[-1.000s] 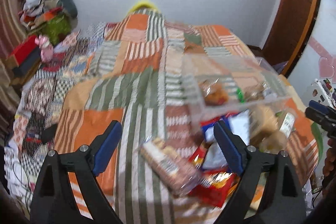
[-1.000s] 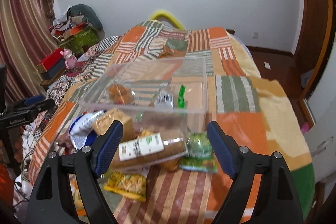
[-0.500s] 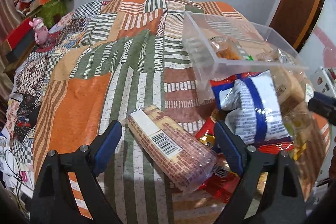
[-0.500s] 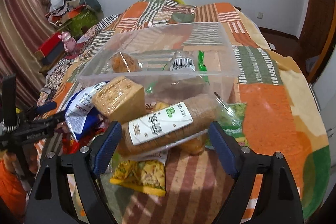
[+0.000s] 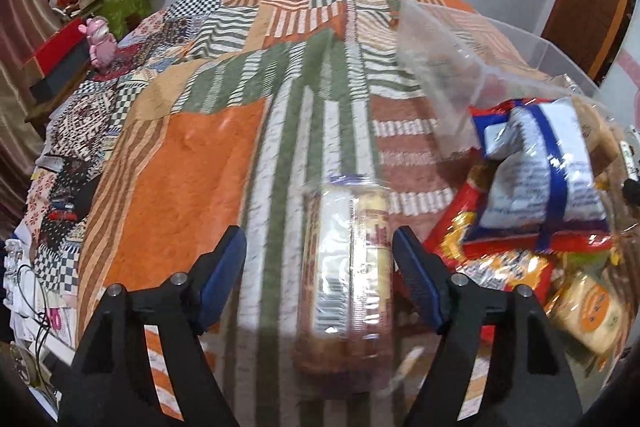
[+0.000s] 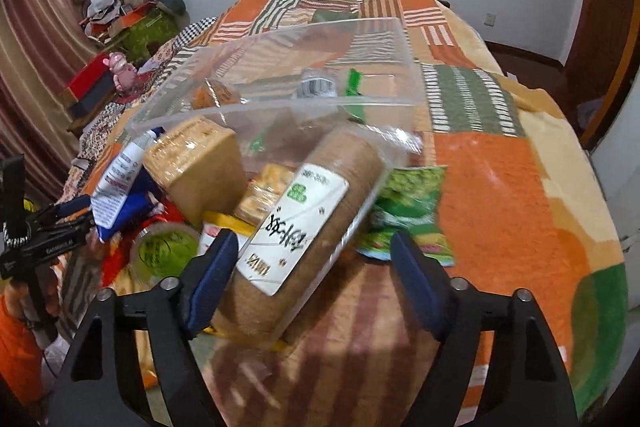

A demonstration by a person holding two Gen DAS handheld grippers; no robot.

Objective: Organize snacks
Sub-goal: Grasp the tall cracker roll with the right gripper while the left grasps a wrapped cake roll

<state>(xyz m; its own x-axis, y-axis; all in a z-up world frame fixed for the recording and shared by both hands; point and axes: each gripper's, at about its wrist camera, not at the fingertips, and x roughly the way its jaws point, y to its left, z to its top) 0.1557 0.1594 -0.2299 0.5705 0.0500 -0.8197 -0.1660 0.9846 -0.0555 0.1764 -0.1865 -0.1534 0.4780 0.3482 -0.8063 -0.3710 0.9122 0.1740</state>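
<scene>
Two wrapped snack logs lie on the quilt (image 5: pixel 192 179). The biscuit roll (image 5: pixel 346 267) runs lengthwise between the closing left gripper (image 5: pixel 320 271), untouched, bare quilt leftward. The brown loaf (image 6: pixel 304 235) slants up-right between the closing right gripper (image 6: pixel 312 273), against the clear bin (image 6: pixel 280 75).

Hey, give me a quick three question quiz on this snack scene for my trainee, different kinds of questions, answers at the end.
1. True or false: the clear bin is empty.
2. What lies between the fingers of the left claw? A) wrapped biscuit roll B) bottle C) spoon
3. Fill in: between the fingers of the right claw lies a brown roll with a ____ label.

Key: 1 false, a few snacks lie inside. 2 A, the biscuit roll. 3 white.
</scene>
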